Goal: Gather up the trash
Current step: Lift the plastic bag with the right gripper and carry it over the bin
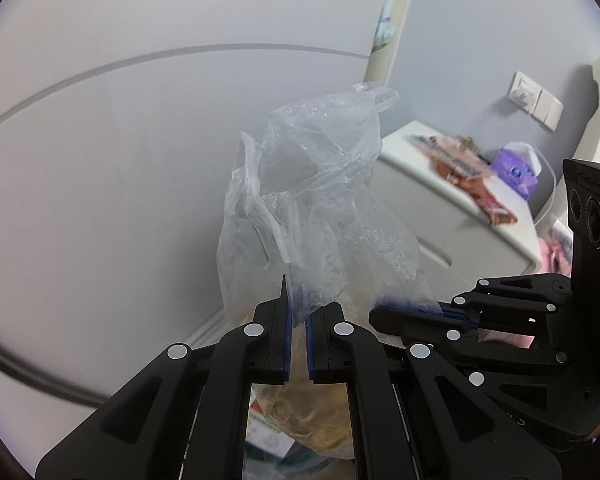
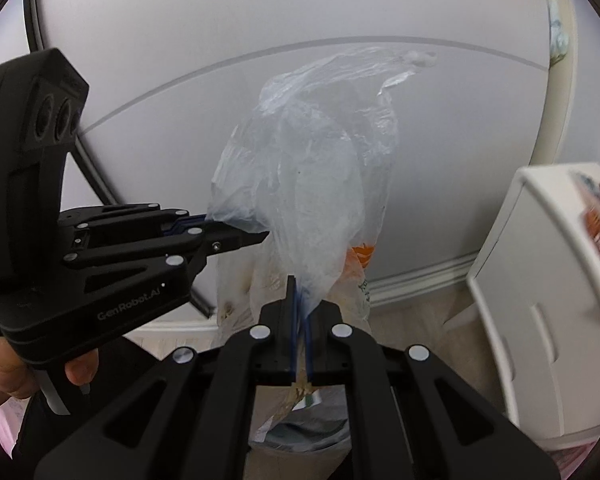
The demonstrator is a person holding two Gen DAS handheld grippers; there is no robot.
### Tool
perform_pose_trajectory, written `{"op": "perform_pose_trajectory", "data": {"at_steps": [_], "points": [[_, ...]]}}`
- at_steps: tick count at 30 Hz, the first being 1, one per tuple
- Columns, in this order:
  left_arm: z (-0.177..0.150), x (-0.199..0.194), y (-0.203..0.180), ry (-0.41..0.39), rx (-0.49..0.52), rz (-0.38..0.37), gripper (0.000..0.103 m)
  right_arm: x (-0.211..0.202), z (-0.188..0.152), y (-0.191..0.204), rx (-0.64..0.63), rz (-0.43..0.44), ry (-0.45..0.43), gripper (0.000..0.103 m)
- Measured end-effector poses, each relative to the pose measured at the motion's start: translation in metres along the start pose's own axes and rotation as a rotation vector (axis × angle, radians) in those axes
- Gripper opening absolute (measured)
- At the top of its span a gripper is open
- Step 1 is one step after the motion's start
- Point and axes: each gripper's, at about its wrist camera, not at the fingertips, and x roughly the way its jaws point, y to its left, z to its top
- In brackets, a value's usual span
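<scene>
A pale grey wall (image 2: 220, 20) with a white skirting board fills the background, and a white cabinet (image 2: 540, 280) is seen to the right, carrying a snack packet (image 1: 468, 172) and a purple tissue box (image 1: 516, 168). Between the two tools a clear plastic bag (image 2: 312, 184) of trash is held up in the air, clear of the floor. The left tool (image 1: 299, 344) is closed on a fold of the film at one side of the bag's mouth; the right tool (image 2: 300, 336) is closed likewise on the opposite side, and a hand (image 2: 4, 364) is seen gripping the left handle. The bag's long axis is judged to run roughly vertical, with the loose upper film and handles standing above the pinch points and the weighted body, in which paper and wrappers are visible, hanging below them. The two tools lie close together, neither markedly nearer. The coming move is judged to depend on the grip points being kept level, so that the mouth is not tipped and the contents are not spilled.
</scene>
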Motion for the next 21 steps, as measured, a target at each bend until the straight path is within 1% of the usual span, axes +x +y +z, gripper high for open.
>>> {"op": "perform_pose_trajectory", "data": {"at_steps": [9,12,15,21], "points": [[-0.053,0.023,0.027,0.077,-0.066,0.02,0.004,0.047,-0.033,0.012,0.029,0.02,0.109,0.005],[-0.066,0.032,0.033,0.105,-0.084,0.024,0.004,0.057,-0.045,0.019,0.035,0.019,0.143,0.005],[-0.079,0.042,0.039,0.134,-0.1,0.027,0.004,0.071,-0.053,0.018,0.044,0.021,0.185,0.005],[-0.103,0.063,0.049,0.192,-0.143,0.035,0.004,0.101,-0.072,0.022,0.009,0.028,0.267,0.005]]}}
